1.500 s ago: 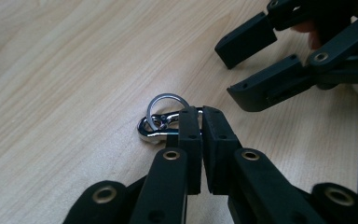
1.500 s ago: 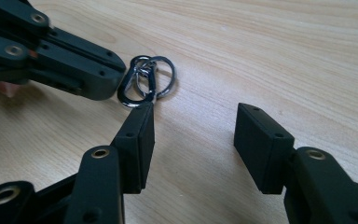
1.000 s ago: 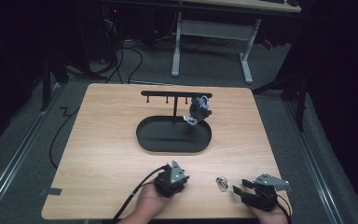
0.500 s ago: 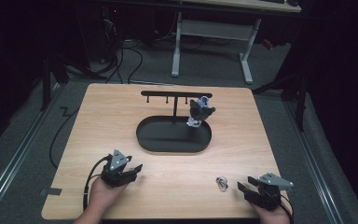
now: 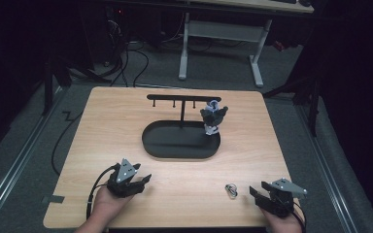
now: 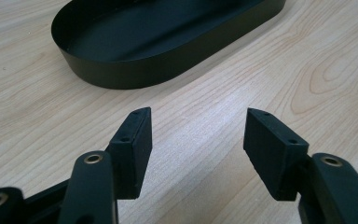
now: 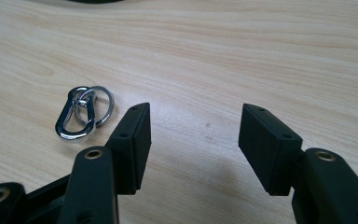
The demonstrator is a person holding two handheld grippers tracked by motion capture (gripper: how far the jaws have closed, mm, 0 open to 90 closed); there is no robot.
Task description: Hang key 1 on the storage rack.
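A silver carabiner with a key ring (image 5: 231,190) (image 7: 81,112) lies flat on the wooden table, just left of my right gripper (image 5: 256,196) (image 7: 193,133). That gripper is open with only bare wood between its jaws, and they have just been opening a little. My left gripper (image 5: 143,183) (image 6: 196,135) rests at the front left, open and empty. Its jaws have just been opening, and they point at the black oval tray (image 5: 148,141) (image 6: 121,74). A small grey and blue figure (image 5: 213,115) hangs from the right end of the black hook stand (image 5: 183,98).
The stand rises from the tray at the table's middle. The table's front edge lies right under both hands. Beyond the table are a dark floor with cables (image 5: 141,58) and a white desk frame (image 5: 221,34).
My left hand has moved from the front middle, near the carabiner, to the front left, and its jaws have spread wider. The right hand has stayed where it was.
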